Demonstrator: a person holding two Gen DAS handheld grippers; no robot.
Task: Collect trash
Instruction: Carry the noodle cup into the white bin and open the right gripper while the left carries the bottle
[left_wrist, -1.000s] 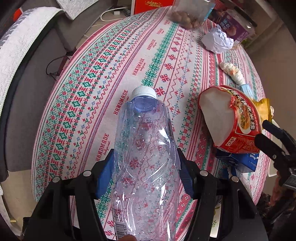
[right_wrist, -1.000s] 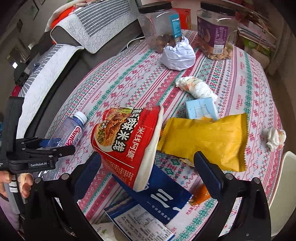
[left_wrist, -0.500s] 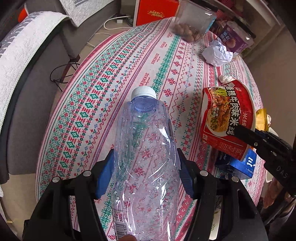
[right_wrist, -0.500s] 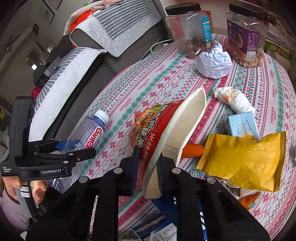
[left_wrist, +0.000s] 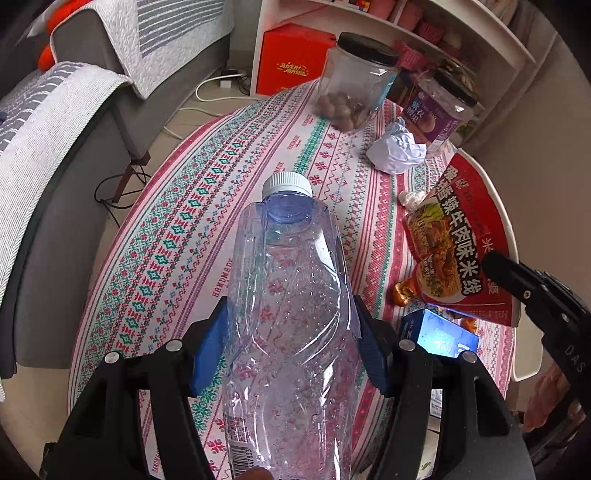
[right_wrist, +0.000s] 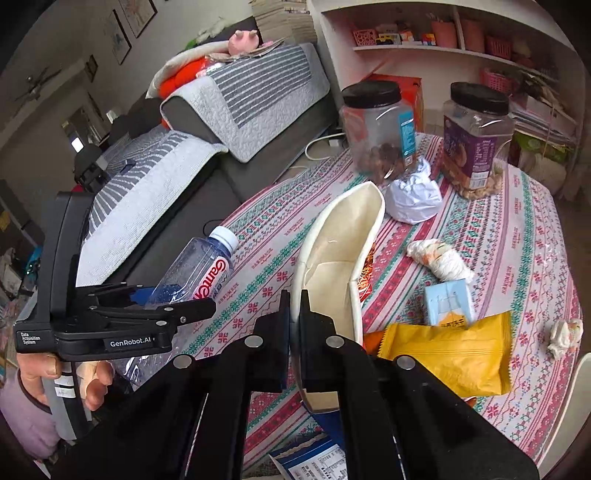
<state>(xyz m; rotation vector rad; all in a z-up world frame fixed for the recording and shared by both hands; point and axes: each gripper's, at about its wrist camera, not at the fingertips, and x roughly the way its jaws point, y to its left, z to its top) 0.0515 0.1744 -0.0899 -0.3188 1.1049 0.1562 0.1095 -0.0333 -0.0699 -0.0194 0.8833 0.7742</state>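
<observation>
1. Above the counter (left_wrist: 229, 155), both grippers carry trash, which suits collecting: each piece is lifted clear of the cloth, ready to go to a bin, though no bin shows in either view.
2. Left gripper (left_wrist: 290, 354) is clamped on the bottle (left_wrist: 288, 314) across its crumpled middle, blue pads pressing the flattened sides. The grip sits mid-body, probably because the soft plastic gives there and holds firm; the cap (left_wrist: 287, 184) points forward, away from the hand.
3. Seen from the right wrist, that left gripper (right_wrist: 173, 301) is held low at the counter's near-left edge, roughly level, the bottle (right_wrist: 195, 273) angled up and out over the cloth.
4. Right gripper (right_wrist: 294, 306) is closed on the rim of the cup (right_wrist: 340, 258), one finger inside and one outside the wall. A thin-wall pinch makes sense for a wide empty noodle cup that the jaws could not span.
5. That cup (left_wrist: 454, 254) hangs tilted, its mouth turned toward the right wrist camera, above the clutter on the counter's right side.
6. Trash on the cloth: paper ball (right_wrist: 413, 201), tissue wad (right_wrist: 439, 258), yellow bag (right_wrist: 447, 350), small carton (right_wrist: 448, 302). Two jars (right_wrist: 376, 129) stand at the far edge; likely not trash.
</observation>
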